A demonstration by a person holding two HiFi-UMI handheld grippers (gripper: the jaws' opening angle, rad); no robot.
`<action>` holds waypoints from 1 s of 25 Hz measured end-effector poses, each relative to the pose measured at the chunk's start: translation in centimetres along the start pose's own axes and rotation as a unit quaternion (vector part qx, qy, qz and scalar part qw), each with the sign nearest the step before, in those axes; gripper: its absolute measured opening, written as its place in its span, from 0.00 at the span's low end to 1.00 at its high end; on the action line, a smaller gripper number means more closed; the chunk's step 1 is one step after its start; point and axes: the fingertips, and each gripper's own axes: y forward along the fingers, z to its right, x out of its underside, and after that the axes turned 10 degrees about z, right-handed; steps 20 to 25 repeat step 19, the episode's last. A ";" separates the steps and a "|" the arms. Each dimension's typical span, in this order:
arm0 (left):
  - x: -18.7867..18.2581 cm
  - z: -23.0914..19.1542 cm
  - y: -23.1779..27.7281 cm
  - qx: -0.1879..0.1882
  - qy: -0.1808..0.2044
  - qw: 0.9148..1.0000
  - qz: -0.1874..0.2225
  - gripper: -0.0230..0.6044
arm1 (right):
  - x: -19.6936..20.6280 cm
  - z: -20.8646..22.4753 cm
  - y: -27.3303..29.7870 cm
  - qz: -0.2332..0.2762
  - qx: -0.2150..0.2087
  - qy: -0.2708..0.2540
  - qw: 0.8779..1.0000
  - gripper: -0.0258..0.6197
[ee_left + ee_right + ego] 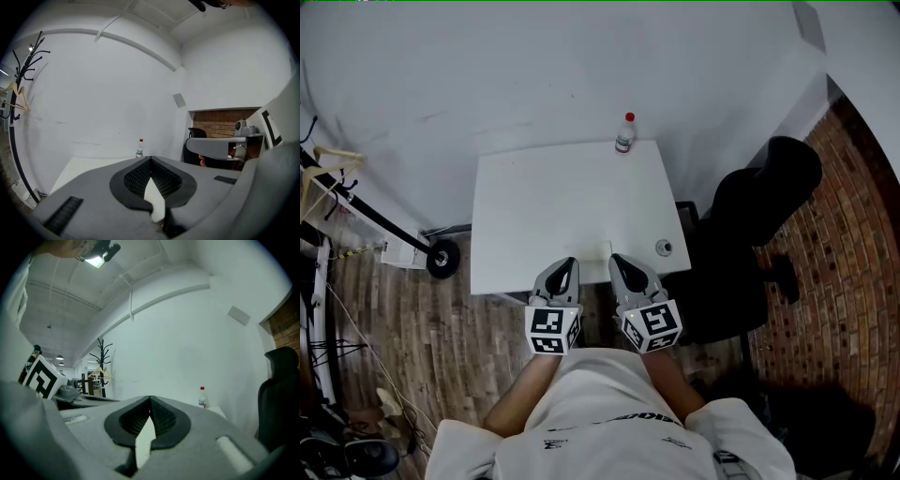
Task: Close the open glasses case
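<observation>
A wheeled stand [442,258] stands on the wooden floor [441,347] just left of the bench [562,206], and a coat rack [23,65] rises against the wall on that side. At the bench's near edge the left gripper [569,263] is held with its tip just over the white top. Its fingers [93,197] are together at the tips with nothing between them.

Just right of it, at the same near edge, lies a small pale thing [605,248], too small to tell whether it is the glasses case. The right gripper [617,259] comes next, also over the near edge. Its fingers [201,437] meet at the tips and are empty.

A clear bottle with a red cap [624,134] stands upright at the bench's far edge. A small round object [663,247] sits near the bench's near right corner. A black chair [750,234] stands just right of the bench.
</observation>
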 end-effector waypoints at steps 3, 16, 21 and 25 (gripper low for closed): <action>-0.2 0.2 0.2 0.000 0.006 1.000 0.004 0.03 | 0.0 0.3 0.0 0.002 0.000 -0.001 1.000 0.04; -0.4 -0.2 1.1 0.000 0.010 1.000 0.013 0.03 | 0.5 1.0 0.7 0.000 0.003 -0.003 1.000 0.04; -0.3 -0.4 1.2 0.001 0.010 1.000 0.014 0.03 | 0.7 1.1 1.0 -0.003 0.004 -0.003 1.000 0.04; -0.3 -0.4 1.2 0.001 0.010 1.000 0.014 0.03 | 0.7 1.1 1.0 -0.003 0.004 -0.003 1.000 0.04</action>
